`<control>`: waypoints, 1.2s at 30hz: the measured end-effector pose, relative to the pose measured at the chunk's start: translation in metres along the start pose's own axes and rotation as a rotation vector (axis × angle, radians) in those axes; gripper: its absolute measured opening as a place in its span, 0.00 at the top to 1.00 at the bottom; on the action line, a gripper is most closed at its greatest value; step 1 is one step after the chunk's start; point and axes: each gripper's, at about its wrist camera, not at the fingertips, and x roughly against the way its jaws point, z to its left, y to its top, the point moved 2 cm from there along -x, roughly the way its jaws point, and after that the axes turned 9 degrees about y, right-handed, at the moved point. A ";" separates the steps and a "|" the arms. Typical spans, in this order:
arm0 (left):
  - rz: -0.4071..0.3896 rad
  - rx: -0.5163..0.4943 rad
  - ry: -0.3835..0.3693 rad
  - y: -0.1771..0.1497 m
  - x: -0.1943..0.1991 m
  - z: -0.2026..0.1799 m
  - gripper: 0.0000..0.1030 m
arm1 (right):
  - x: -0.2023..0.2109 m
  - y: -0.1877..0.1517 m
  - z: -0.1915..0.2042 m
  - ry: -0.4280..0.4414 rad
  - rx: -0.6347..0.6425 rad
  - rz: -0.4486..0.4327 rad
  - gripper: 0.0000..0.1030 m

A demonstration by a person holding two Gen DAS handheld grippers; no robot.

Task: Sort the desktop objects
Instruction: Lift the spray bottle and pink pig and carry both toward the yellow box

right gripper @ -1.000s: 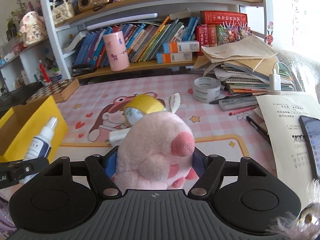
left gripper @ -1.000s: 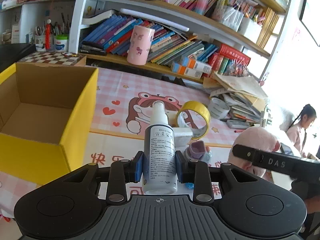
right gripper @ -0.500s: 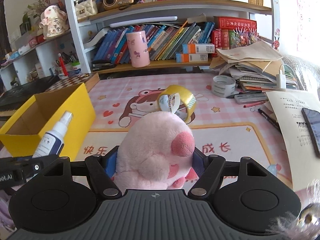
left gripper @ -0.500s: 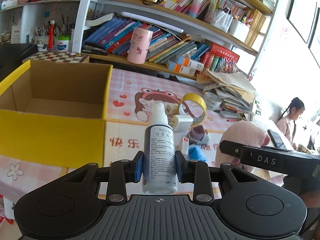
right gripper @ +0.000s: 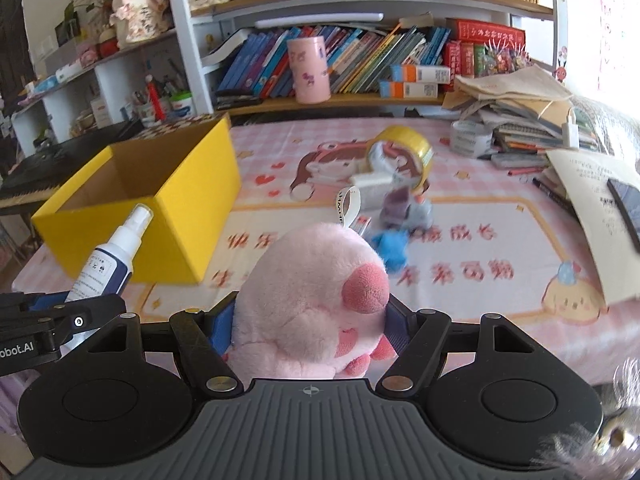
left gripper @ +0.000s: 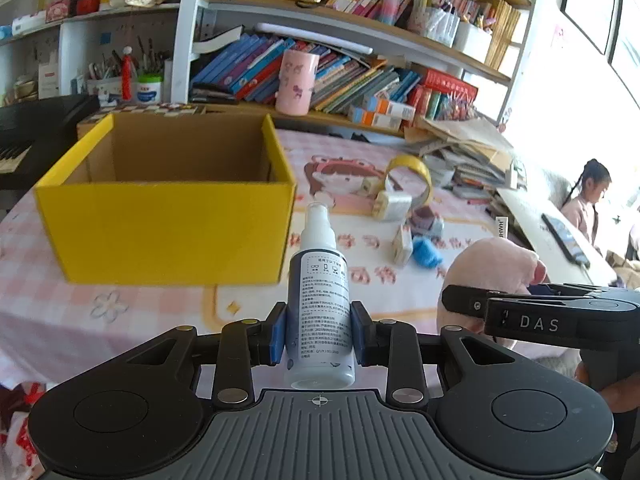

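Observation:
My left gripper [left gripper: 319, 330] is shut on a white and navy spray bottle [left gripper: 319, 300], held upright above the near table edge; it also shows in the right wrist view [right gripper: 108, 264]. My right gripper [right gripper: 310, 322] is shut on a pink plush pig [right gripper: 320, 300], which also shows in the left wrist view [left gripper: 492, 264]. An open, empty yellow cardboard box [left gripper: 168, 220] stands on the pink tablecloth ahead and left of the bottle, and it shows at the left of the right wrist view [right gripper: 160, 200].
Loose items lie mid-table: a yellow tape roll [right gripper: 408, 152], a white charger [left gripper: 390, 206], a purple-grey toy [right gripper: 404, 208], a blue fluffy thing [right gripper: 390, 246]. Stacked books and papers [right gripper: 512, 112] and a phone [right gripper: 626, 204] sit right. Bookshelves [left gripper: 340, 72] stand behind.
Both grippers have pulled back toward the near edge and risen, still holding the bottle and the pig. The yellow box now sits farther ahead and more centred in the left view.

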 end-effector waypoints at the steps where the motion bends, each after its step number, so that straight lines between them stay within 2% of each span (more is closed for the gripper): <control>1: 0.005 -0.004 0.000 -0.004 0.004 0.003 0.70 | 0.001 -0.005 0.005 0.002 -0.003 0.004 0.33; 8: 0.041 -0.007 0.015 -0.032 0.028 0.030 0.70 | 0.007 -0.039 0.045 0.026 -0.014 0.044 0.33; 18: 0.052 0.025 0.044 -0.050 0.049 0.056 0.70 | 0.005 -0.061 0.086 0.097 0.017 0.113 0.33; 36: 0.041 0.052 0.072 -0.057 0.061 0.078 0.70 | -0.002 -0.064 0.122 0.152 0.087 0.140 0.33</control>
